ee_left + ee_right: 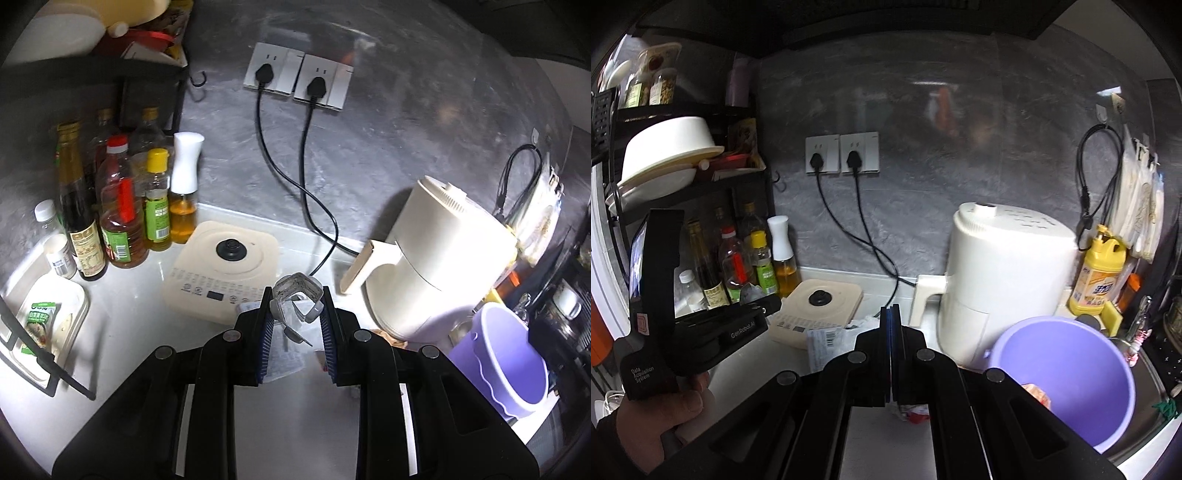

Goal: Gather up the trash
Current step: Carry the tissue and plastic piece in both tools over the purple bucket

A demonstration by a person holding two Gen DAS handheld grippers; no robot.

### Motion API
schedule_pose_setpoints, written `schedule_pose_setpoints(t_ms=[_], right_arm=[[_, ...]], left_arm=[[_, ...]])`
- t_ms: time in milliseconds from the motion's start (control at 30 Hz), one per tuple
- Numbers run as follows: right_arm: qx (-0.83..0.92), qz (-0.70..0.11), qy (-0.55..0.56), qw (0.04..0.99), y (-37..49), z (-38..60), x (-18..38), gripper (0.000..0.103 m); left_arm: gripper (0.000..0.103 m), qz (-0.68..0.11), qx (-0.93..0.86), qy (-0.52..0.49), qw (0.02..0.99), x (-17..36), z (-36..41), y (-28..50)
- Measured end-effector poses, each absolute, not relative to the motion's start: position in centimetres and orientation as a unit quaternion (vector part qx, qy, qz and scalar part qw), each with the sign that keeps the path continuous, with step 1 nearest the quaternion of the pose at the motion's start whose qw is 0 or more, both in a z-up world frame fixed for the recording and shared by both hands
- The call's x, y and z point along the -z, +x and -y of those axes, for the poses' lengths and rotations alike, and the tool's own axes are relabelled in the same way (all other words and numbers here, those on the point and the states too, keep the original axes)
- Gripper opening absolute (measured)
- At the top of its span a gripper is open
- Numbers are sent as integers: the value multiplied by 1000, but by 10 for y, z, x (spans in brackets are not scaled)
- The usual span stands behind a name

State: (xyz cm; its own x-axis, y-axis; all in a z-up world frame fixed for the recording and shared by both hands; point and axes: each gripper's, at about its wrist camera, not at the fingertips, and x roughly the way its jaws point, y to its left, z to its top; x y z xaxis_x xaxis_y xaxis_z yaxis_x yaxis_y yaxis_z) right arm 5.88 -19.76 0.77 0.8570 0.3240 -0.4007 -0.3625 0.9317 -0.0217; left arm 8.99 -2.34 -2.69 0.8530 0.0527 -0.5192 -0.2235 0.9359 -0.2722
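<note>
Clear crumpled plastic cup [297, 299] pinched between left hand-held gripper [296, 325] fingertips; right hand-held gripper [893, 354] closed, empty.

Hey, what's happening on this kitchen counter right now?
A person is clearing trash with two handheld grippers. The left gripper holds a crumpled clear plastic piece between its fingers, lifted above the counter in front of the beige cooker. The right gripper is shut with nothing in it. A paper receipt and a red-and-white wrapper lie on the counter, beside the purple bucket, which already holds some scraps.
</note>
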Motion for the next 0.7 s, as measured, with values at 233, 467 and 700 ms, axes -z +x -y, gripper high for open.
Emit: schedule_pose_setpoints(t_ms=[233,467,700], right_arm=[[-166,-276,-55,945,78,203,37,55],[-150,-330,-71,929,108,192,85,44],[-114,-360,-90,921,152,174,123,46]], left_arm=[[24,-278,-82,-169,942,43,24,91],[24,-310,-103,-175,929,74,4,88],[24,-332,-125,-183,917,104,-26,94]])
